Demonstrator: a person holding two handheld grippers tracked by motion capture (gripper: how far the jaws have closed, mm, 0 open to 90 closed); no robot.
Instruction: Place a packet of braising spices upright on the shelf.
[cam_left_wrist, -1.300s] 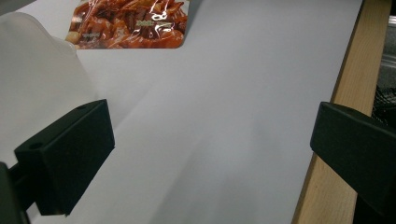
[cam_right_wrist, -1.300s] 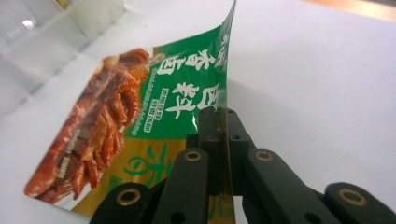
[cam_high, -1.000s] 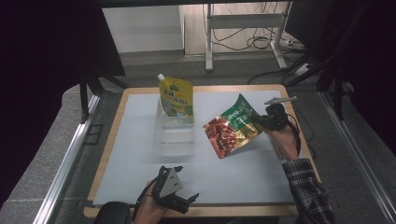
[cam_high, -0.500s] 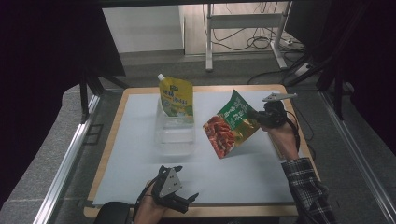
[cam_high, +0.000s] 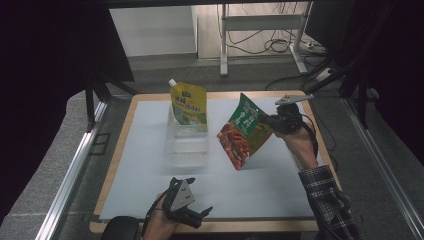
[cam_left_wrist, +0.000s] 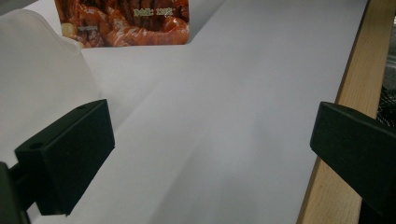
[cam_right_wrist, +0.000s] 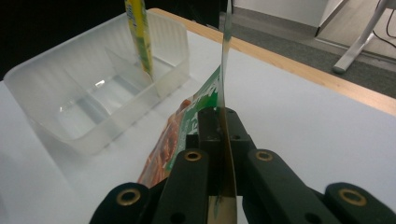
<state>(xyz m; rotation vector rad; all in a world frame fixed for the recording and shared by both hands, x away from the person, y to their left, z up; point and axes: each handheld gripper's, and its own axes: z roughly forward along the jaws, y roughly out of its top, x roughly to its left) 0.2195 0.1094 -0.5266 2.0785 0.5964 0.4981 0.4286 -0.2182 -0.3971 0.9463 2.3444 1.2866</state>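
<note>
The right gripper (cam_high: 272, 121), jaws clamped flat on the top edge of the green-and-red foil snack pouch (cam_high: 244, 131), hangs it long-axis-down just right of the clear plastic divided tray (cam_high: 189, 145), while the open-jawed, empty left gripper (cam_high: 200, 215) sits farther off.

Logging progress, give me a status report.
Right gripper shut on green-and-red foil pouch, lifted. Left gripper open, idle. Clear plastic bin already holds yellow spout pouch.
</note>
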